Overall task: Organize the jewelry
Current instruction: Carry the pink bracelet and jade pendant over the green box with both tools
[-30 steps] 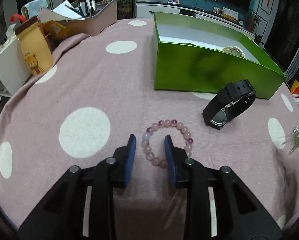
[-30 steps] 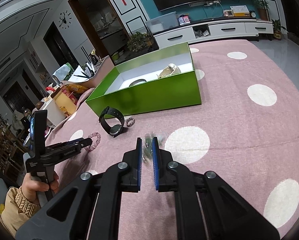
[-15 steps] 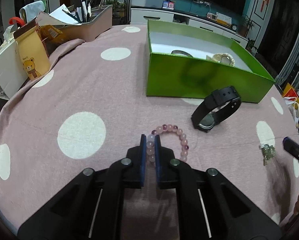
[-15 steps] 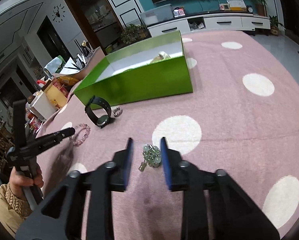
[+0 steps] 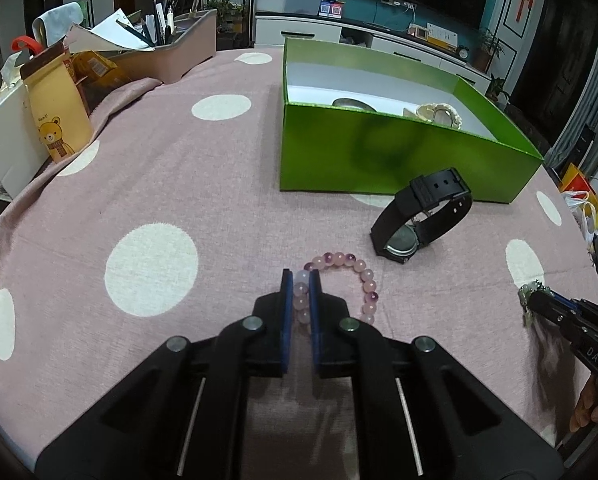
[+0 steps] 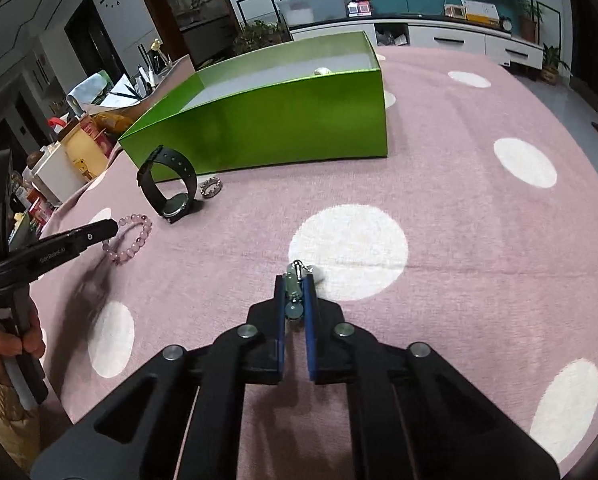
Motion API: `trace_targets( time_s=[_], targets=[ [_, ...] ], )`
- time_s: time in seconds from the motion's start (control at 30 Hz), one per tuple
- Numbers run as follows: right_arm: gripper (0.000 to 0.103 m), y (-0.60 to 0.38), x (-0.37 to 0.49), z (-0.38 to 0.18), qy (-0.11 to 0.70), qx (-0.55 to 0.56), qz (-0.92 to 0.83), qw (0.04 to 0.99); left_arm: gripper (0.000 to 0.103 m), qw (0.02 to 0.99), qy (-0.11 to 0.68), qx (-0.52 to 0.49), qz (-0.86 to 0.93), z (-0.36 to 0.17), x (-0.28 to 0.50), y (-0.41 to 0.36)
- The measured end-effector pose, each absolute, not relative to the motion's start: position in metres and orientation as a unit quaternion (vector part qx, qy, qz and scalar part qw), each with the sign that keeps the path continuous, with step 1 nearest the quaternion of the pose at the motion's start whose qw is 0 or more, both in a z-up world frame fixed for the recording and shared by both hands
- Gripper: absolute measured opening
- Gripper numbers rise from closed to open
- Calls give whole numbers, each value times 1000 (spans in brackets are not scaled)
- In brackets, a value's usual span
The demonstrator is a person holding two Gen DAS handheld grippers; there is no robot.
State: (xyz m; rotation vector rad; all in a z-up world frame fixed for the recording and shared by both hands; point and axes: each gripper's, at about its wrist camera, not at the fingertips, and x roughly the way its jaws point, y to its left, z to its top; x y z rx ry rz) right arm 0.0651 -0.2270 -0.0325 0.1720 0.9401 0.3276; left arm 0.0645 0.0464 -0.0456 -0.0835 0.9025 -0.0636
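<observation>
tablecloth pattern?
Dusty pink tablecloth with large white polka dots, clearest in the right wrist view.

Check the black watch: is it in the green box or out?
Out. The watch rests on the pink tablecloth in front of the green box, strap looped, face down.

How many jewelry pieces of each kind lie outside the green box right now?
Bead bracelet: 1, clamped in the left gripper
Black watch: 1
Small ring: 1
Green-stone piece: 1, clamped in the right gripper
Total: 4
</observation>
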Motion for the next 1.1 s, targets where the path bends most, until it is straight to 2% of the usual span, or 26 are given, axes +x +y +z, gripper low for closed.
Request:
trace_targets(
  time_s=[0.6,1.1],
  targets=[
    [8,-237,67,29,377,86,176,905,7,919,388,-39,-52,9,62,41],
    [8,-238,105,80,323,81,181,925,7,934,351,-29,-68,66,100,26]
  ],
)
